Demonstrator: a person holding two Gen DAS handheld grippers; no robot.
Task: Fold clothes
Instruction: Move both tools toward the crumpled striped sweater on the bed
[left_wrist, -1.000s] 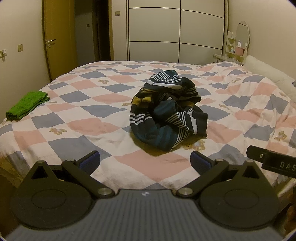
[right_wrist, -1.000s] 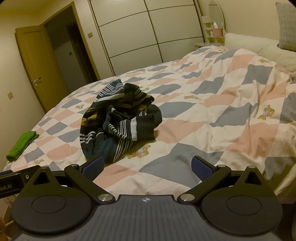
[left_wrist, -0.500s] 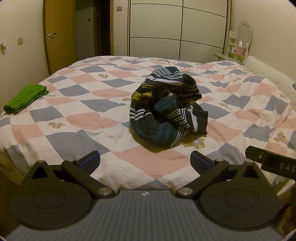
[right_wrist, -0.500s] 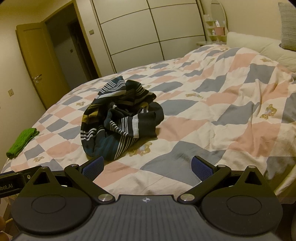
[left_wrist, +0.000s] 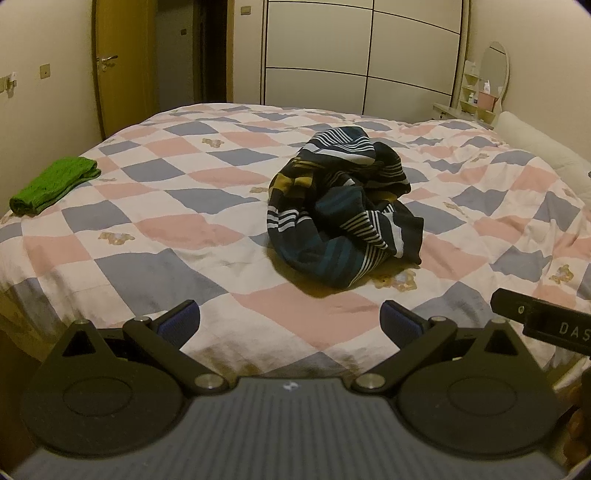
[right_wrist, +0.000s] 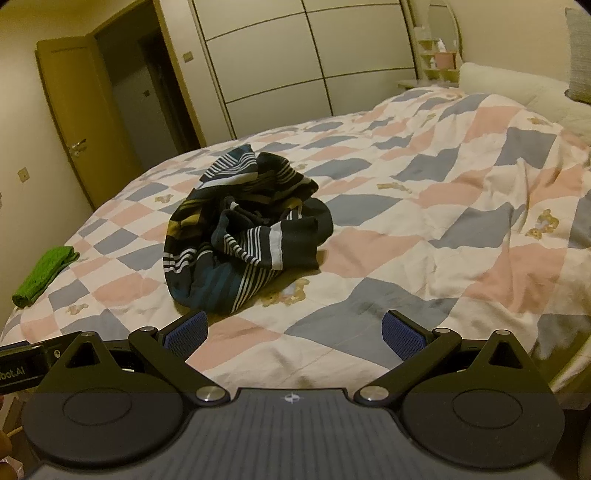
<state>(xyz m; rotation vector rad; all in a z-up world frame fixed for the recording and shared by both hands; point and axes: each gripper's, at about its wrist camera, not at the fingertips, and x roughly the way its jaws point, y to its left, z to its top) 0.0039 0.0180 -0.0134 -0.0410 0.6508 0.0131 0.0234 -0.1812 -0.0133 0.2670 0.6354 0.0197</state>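
Observation:
A crumpled dark striped garment (left_wrist: 341, 206) lies in a heap in the middle of the bed; it also shows in the right wrist view (right_wrist: 243, 232). My left gripper (left_wrist: 290, 321) is open and empty, held over the bed's near edge, short of the garment. My right gripper (right_wrist: 293, 328) is open and empty, also over the near edge, with its left fingertip (right_wrist: 186, 332) close to the garment's near side. Part of the right gripper's body shows at the right of the left wrist view (left_wrist: 546, 325).
The bed has a pink, grey and white checked quilt (left_wrist: 177, 229). A folded green cloth (left_wrist: 51, 184) lies at the bed's left edge, also in the right wrist view (right_wrist: 44, 273). A wardrobe (left_wrist: 362, 59), a door (left_wrist: 122, 66) and a pillow (right_wrist: 517, 85) surround the bed.
Both grippers have moved forward and a little higher toward the bed. The garment looks nearer in both views. Both grippers stay open.

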